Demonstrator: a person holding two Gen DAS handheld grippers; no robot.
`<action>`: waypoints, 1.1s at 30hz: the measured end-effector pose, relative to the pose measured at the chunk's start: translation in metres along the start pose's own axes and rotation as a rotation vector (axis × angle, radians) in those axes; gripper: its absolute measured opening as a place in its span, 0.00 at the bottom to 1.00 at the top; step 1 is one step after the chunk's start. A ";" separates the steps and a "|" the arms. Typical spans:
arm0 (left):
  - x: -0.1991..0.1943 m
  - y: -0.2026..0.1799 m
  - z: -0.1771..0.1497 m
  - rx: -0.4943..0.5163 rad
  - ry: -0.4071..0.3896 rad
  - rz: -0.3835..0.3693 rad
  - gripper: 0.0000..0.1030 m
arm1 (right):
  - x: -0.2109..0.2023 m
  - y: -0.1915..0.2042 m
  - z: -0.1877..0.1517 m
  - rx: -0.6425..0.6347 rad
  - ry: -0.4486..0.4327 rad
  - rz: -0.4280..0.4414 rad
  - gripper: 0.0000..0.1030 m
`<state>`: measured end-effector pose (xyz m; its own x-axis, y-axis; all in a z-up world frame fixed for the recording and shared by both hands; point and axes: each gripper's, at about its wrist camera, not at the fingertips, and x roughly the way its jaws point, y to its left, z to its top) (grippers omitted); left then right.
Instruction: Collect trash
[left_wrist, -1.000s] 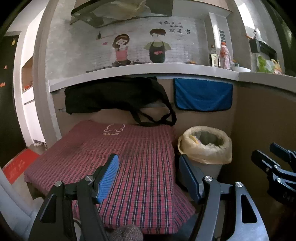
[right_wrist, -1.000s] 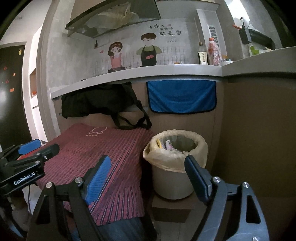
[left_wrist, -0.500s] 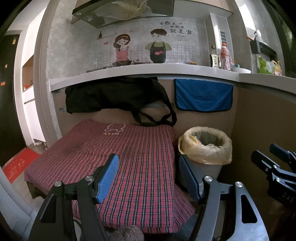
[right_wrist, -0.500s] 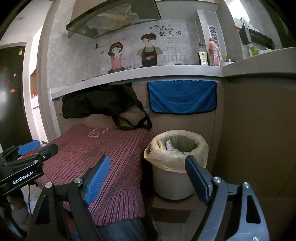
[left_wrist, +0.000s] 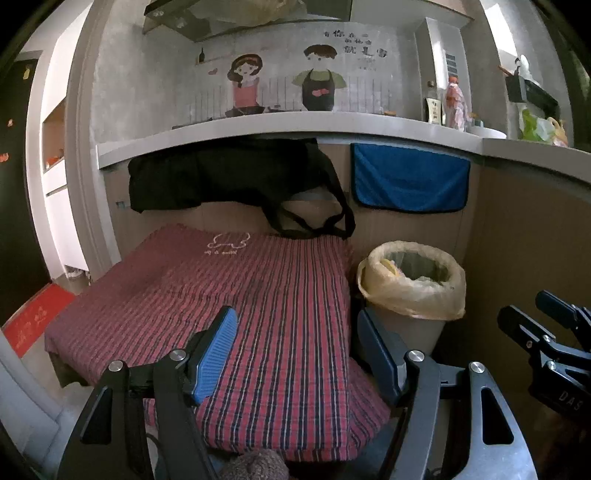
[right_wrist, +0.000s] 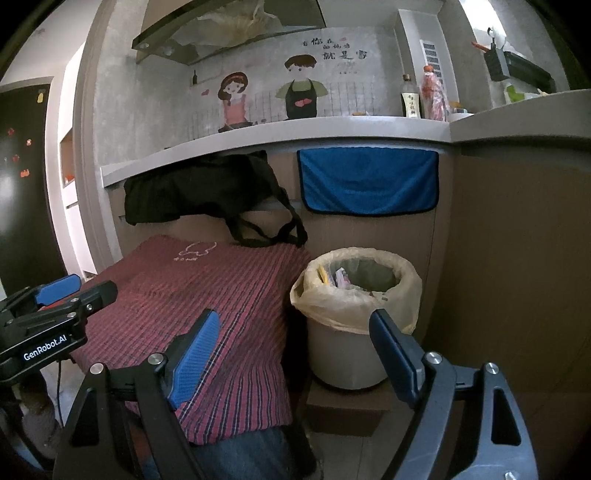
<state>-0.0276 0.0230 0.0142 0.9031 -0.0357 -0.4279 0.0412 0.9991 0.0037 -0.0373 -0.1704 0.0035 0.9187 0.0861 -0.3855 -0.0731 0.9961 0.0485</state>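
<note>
Hovering side by side above the striped red cloth (left_wrist: 229, 306), both tools are spread wide and carry nothing. The left gripper (left_wrist: 295, 343) sits over the cloth's near edge, and the right gripper (right_wrist: 291, 343) hangs a little further to the right, its far finger lined up in front of the trash bin (right_wrist: 347, 354).

The bin stands in the corner, just beside the right edge of the cloth, lined with a pale yellow bag (right_wrist: 410, 295) whose rim is folded outward over the lip. It stands upright with its round mouth facing up. From the left tool the bin (left_wrist: 417, 328) lies ahead and to the right; from the right tool it lies almost dead ahead. So the right hand is the nearer one, and I would guess any move on the bag or bin starts from that side, coming down onto the folded rim.

The right view looks deeper into the bin and shows scraps of paper or wrappers (right_wrist: 341, 277) already inside, plus a box or low step (right_wrist: 347, 413) under the bin. The left view shows only a yellow scrap at the inner rim. No loose trash lies on the cloth in either view, so the bag itself seems to be what gets collected.

Above, a black bag (left_wrist: 229, 177) and a blue towel (left_wrist: 410, 179) hang under the counter, well clear of the bin.
</note>
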 end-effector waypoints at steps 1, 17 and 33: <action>0.001 0.000 0.000 -0.001 0.003 0.000 0.66 | 0.001 0.000 0.000 0.002 0.004 0.001 0.78; 0.004 -0.001 -0.002 -0.006 0.016 0.003 0.66 | 0.005 0.000 -0.002 0.012 0.021 0.000 0.78; 0.004 -0.003 -0.002 -0.009 0.019 0.005 0.66 | 0.000 0.000 -0.002 0.020 0.012 -0.013 0.78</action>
<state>-0.0247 0.0203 0.0101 0.8952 -0.0299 -0.4447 0.0323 0.9995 -0.0021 -0.0382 -0.1706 0.0019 0.9148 0.0732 -0.3971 -0.0528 0.9967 0.0621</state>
